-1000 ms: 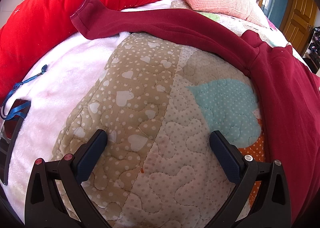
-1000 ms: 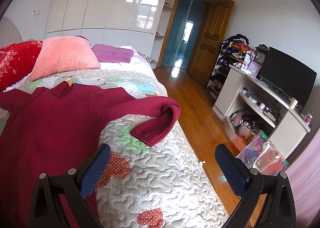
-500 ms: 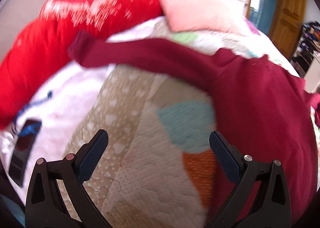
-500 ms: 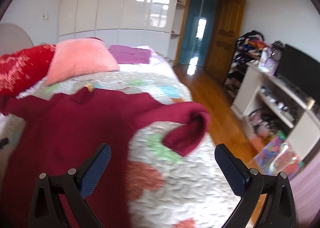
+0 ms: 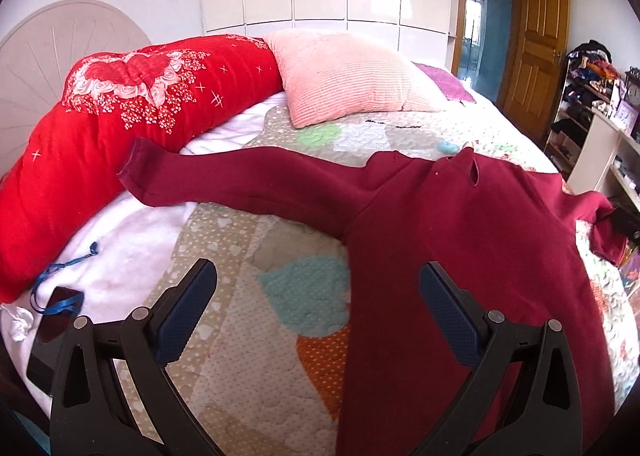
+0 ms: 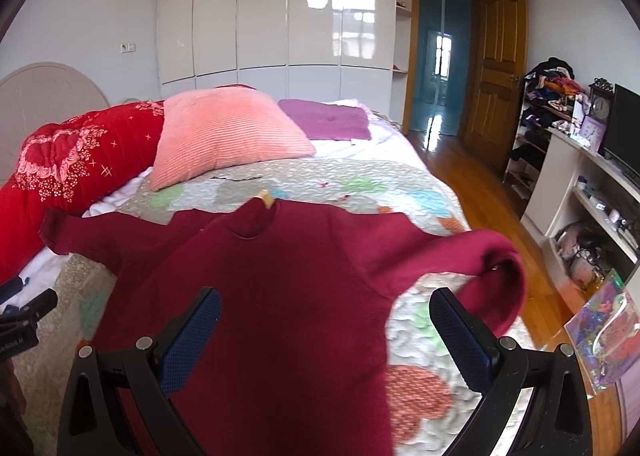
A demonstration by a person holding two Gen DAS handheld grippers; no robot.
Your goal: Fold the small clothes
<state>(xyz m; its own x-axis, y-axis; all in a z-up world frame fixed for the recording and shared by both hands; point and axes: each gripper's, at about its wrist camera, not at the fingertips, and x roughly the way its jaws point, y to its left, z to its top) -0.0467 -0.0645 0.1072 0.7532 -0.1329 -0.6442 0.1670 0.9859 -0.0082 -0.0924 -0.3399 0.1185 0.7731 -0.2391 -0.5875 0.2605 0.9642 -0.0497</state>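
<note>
Sweater (image 5: 460, 240) in dark red lies spread flat on the quilt (image 5: 280, 320) near the bed's foot edge. Only our left view shows the phone (image 5: 52, 336) by the bed's left edge. Our right view shows one sleeve (image 6: 496, 276) curling at the right edge. Left gripper (image 5: 316, 316) and right gripper (image 6: 324, 340) gape wide, holding nothing.

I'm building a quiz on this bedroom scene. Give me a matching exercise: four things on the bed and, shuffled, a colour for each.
Things:
1. sweater
2. ribbed pillow
3. flowered quilt
4. folded cloth

Colours:
A. bright red
B. purple
C. maroon
D. pale pink

Pairs: 1-C, 2-D, 3-A, 4-B
</note>
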